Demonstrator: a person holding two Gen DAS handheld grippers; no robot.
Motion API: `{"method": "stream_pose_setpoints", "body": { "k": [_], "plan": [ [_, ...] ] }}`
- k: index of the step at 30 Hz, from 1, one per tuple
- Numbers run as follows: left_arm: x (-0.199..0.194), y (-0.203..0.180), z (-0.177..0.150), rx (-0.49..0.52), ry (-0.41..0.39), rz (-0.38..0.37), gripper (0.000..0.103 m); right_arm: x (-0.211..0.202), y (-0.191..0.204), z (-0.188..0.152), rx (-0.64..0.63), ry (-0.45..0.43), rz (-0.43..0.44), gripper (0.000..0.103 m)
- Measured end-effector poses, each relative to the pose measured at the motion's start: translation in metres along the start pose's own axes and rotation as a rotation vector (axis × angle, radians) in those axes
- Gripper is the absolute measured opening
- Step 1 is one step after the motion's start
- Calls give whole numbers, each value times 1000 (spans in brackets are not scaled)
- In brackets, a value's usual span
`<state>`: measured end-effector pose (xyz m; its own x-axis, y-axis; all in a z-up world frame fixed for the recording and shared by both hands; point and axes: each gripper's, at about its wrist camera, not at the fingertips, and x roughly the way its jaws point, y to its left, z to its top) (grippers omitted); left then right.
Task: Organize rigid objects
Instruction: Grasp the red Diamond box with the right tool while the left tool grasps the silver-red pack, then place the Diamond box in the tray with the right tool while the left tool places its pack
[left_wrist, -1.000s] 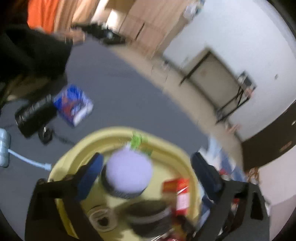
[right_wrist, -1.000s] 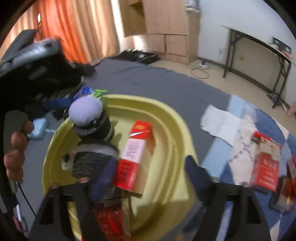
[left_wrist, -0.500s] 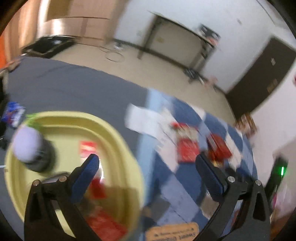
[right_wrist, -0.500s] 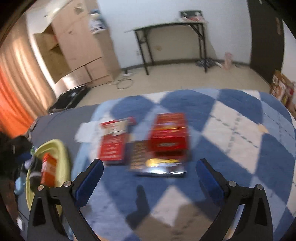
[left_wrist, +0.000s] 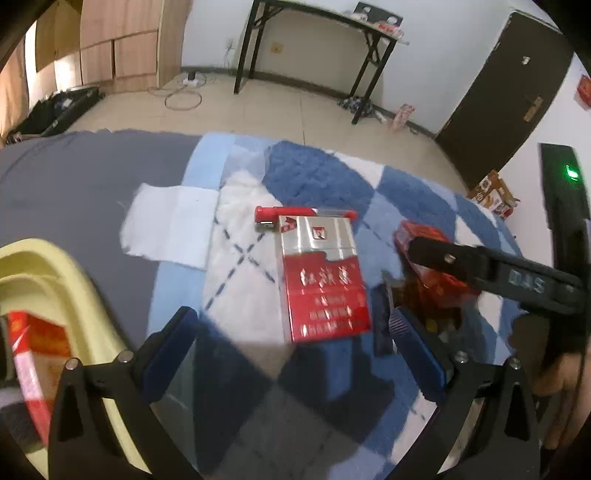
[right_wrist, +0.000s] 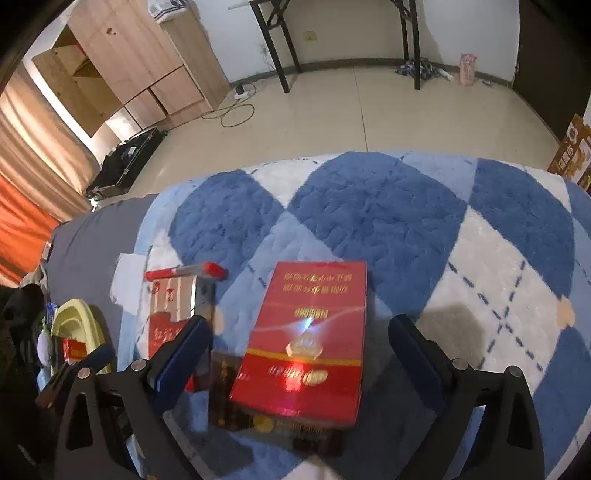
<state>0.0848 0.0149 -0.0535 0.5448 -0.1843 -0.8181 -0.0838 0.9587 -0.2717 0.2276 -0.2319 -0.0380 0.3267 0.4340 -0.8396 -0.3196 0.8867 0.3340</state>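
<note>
A red and silver box (left_wrist: 321, 273) lies flat on the blue and white rug (left_wrist: 325, 177), with a red pen (left_wrist: 295, 213) at its far end. My left gripper (left_wrist: 291, 332) is open just short of this box. A bigger red box (right_wrist: 310, 339) lies on a dark packet (right_wrist: 225, 398). My right gripper (right_wrist: 295, 347) is open with its fingers either side of the bigger box. The red and silver box shows at left in the right wrist view (right_wrist: 173, 314). The right gripper's finger (left_wrist: 480, 262) crosses the left wrist view.
A yellow basin (left_wrist: 55, 288) with a red box (left_wrist: 33, 350) in it stands at left on a grey cloth (left_wrist: 74, 184). A white tissue (left_wrist: 170, 229) lies between basin and boxes. A black table (left_wrist: 325, 37) and wooden cabinets (right_wrist: 140, 70) stand beyond.
Both grippers swung away from the yellow basin to the rug. The left one now faces the red and silver box, the right one has closed in on the bigger red box.
</note>
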Motion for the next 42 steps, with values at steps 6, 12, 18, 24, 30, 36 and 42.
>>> {"method": "stream_pose_setpoints", "body": {
  "k": [6, 12, 18, 24, 30, 36, 42],
  "plan": [
    [34, -10, 21, -11, 55, 24, 92, 24, -12, 3, 5, 32, -2, 90],
    [43, -24, 18, 17, 39, 84, 68, 24, -21, 1, -23, -8, 13, 60],
    [20, -25, 10, 38, 3, 70, 60, -5, -28, -21, -35, -81, 43, 57],
    [-90, 14, 0, 1, -108, 55, 60, -60, 9, -39, -141, -165, 66, 57],
    [-177, 106, -36, -38, -148, 203, 60, -99, 120, -66, -316, -199, 206, 57],
    [-197, 205, -92, -216, -92, 250, 60, -76, 234, -104, -480, -116, 264, 57],
    [-175, 234, -107, -240, -31, 262, 60, -27, 301, -137, -646, -48, 190, 57]
  ]
}}
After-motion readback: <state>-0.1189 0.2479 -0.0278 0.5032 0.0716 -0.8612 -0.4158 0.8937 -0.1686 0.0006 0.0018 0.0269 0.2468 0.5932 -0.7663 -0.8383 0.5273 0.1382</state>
